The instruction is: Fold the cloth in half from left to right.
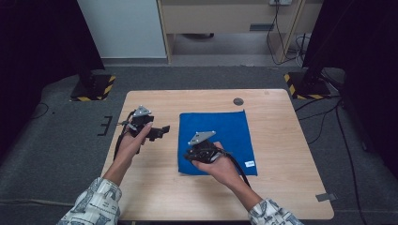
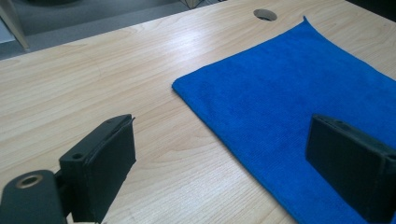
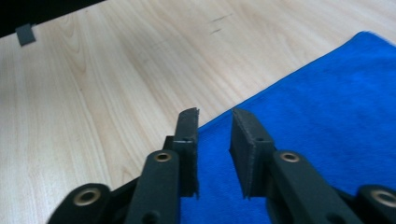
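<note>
A blue cloth [image 1: 220, 131] lies flat on the wooden table [image 1: 281, 178], a white label [image 1: 249, 163] at its near right corner. My left gripper [image 1: 162, 131] hovers over bare wood just left of the cloth. In the left gripper view the jaws of the left gripper [image 2: 222, 126] stand wide open and empty, with the cloth [image 2: 289, 93] ahead and to the right. My right gripper [image 1: 190, 155] sits low over the cloth's near left part. In the right gripper view the right gripper [image 3: 215, 114] has a narrow gap between its pads, right above the edge of the cloth [image 3: 327, 93], and grips nothing.
A round cable hole [image 1: 238, 101] lies just beyond the cloth's far edge. A grey tape piece [image 1: 325, 197] marks the table's near right corner. Two stands with yellow-black bases [image 1: 94, 88] flank the table's far side on the floor.
</note>
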A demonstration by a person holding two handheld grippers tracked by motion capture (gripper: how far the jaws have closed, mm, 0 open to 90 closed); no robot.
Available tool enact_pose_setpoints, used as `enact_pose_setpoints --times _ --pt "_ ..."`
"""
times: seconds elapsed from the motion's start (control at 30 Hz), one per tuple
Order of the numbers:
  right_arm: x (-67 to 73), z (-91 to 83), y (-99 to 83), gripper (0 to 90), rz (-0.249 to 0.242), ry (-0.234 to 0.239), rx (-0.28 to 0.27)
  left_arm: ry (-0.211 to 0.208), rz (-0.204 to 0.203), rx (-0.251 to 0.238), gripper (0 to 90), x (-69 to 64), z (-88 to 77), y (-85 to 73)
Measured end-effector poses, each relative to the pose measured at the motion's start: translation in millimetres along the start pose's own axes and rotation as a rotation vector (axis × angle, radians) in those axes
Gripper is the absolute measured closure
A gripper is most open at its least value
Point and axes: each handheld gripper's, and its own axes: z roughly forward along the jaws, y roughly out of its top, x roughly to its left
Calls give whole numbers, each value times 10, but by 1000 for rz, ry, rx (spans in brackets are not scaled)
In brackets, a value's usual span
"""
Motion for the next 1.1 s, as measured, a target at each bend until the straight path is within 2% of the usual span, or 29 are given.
enact_pose_setpoints --times 0.13,0.27,0.43,0.6,0.83,1.1 --pt "59 66 -38 744 -2 7 15 1 -3 3 81 9 2 -14" --pt "93 162 -92 645 10 15 35 -2 -3 8 82 16 7 -22" --pt "186 238 -120 510 2 23 55 -3 -4 10 84 20 15 -31" --pt "251 315 -143 437 -5 21 60 -5 -5 13 84 19 25 -54" --pt "304 403 -173 378 -9 4 77 -3 -10 17 84 33 26 -71" --pt "336 490 -230 414 -15 -5 96 -6 -7 17 84 38 30 -82"
